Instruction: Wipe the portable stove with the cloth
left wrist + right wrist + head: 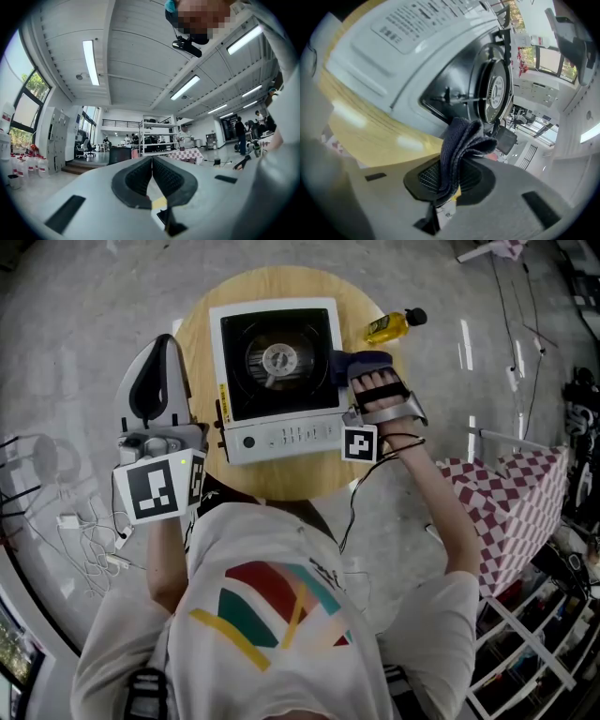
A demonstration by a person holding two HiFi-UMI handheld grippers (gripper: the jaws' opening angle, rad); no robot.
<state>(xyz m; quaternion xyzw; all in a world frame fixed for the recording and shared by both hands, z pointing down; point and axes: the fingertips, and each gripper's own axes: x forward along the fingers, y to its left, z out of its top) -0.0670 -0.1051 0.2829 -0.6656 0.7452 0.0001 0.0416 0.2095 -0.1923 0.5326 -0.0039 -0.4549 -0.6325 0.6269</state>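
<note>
- Two claws. The left claw point(166, 341) is held left of the stove, clenched pad to pad on nothing.
- One portable stove point(281, 435): white body, black top, one round burner point(278, 359). It sits mid-bench with its control panel toward the person.
- One cloth point(361, 362), dark blue and bunched, grasped in the right claw point(449, 176) at the stove's right edge.
- One yellow bottle point(392, 326), black cap, lying at the bench's right rim, apart from the stove.
- One round wooden bench point(272, 482) on a grey floor point(75, 315). Loose cables point(89, 540) lie at left, a checked cover point(525, 493) at right.
- Room: a large open hall with strip lights point(91, 61) on a white ceiling.
</note>
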